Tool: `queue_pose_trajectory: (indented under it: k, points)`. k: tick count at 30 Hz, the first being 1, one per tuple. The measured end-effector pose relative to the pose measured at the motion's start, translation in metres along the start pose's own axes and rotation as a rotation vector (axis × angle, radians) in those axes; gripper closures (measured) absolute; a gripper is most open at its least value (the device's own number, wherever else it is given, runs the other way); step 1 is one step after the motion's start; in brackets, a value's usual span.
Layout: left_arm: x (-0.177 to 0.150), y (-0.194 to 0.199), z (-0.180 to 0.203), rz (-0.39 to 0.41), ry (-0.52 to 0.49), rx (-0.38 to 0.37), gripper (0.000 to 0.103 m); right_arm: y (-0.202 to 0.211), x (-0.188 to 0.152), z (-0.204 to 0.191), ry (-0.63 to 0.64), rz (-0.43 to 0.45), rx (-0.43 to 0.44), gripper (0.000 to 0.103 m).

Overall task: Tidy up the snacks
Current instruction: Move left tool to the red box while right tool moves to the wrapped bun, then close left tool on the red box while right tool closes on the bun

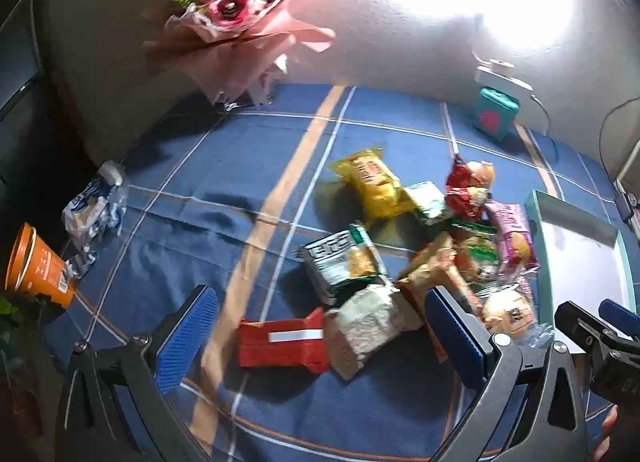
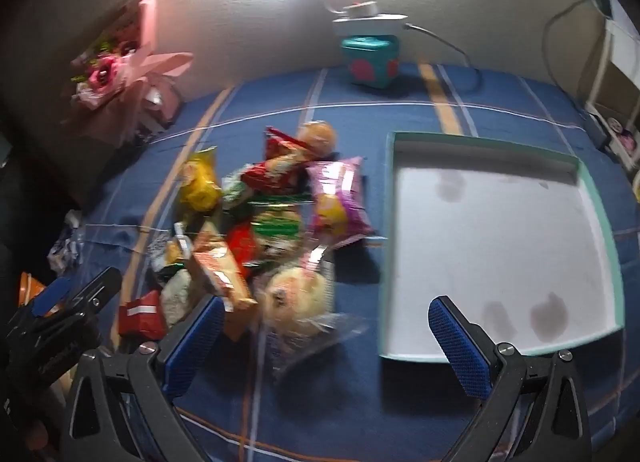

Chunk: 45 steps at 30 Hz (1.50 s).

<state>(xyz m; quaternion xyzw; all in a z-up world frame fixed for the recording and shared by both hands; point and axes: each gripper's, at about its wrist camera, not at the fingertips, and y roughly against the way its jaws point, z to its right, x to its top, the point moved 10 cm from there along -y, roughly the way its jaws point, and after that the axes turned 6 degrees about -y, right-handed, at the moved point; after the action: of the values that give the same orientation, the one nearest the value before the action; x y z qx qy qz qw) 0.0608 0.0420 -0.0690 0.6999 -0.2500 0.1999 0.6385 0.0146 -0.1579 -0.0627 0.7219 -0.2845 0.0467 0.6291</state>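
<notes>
Both the left gripper (image 1: 320, 326) and right gripper (image 2: 326, 336) hover wide open, empty, over the snack pile (image 2: 260, 230), whose long axis runs alongside the tray (image 2: 600, 230).

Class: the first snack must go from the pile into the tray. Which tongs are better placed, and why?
Right, probably. The right tongs hang open over a clear-wrapped bun beside the empty tray; the left tongs sit at the pile's far side.
</notes>
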Motion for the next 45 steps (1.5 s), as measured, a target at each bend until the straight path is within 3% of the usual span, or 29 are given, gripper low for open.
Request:
queue_pose_trajectory:
  k: [3, 6, 10, 14, 16, 23, 29, 33, 40, 45]
  points:
    - [-0.005, -0.004, -0.013, -0.041, 0.005, 0.045, 0.0, -0.009, 0.001, -0.013, 0.032, -0.009, 0.014, 0.0]
    - [-0.014, -0.014, -0.017, -0.097, 0.02, 0.023, 0.0, -0.021, -0.001, -0.016, 0.036, -0.033, 0.011, 0.0]
    - [-0.029, -0.03, -0.026, -0.179, 0.004, 0.065, 0.0, -0.035, -0.006, -0.025, 0.07, -0.028, 0.007, 0.0]
    - [-0.046, -0.052, -0.033, -0.248, 0.062, 0.033, 0.0, -0.053, -0.021, -0.021, 0.115, -0.098, -0.035, 0.002]
    - [-0.054, -0.062, -0.037, -0.288, 0.088, 0.031, 0.0, -0.057, -0.021, -0.029, 0.131, -0.076, -0.014, 0.003]
    - [-0.075, -0.089, -0.044, -0.367, 0.148, 0.024, 0.0, -0.073, -0.036, -0.027, 0.246, -0.094, -0.122, 0.005]
    - [-0.088, -0.113, -0.051, -0.373, 0.177, 0.005, 0.002, -0.074, -0.035, -0.026, 0.311, -0.07, -0.19, 0.007]
    - [-0.092, -0.116, -0.048, -0.377, 0.189, -0.013, 0.016, -0.074, -0.035, -0.027, 0.338, -0.06, -0.219, 0.011]
    - [-0.091, -0.113, -0.047, -0.373, 0.2, -0.03, 0.036, -0.074, -0.038, -0.025, 0.31, -0.102, -0.205, 0.017]
    - [-0.092, -0.108, -0.054, -0.367, 0.223, -0.027, 0.038, -0.076, -0.03, -0.021, 0.275, -0.114, -0.181, 0.021]
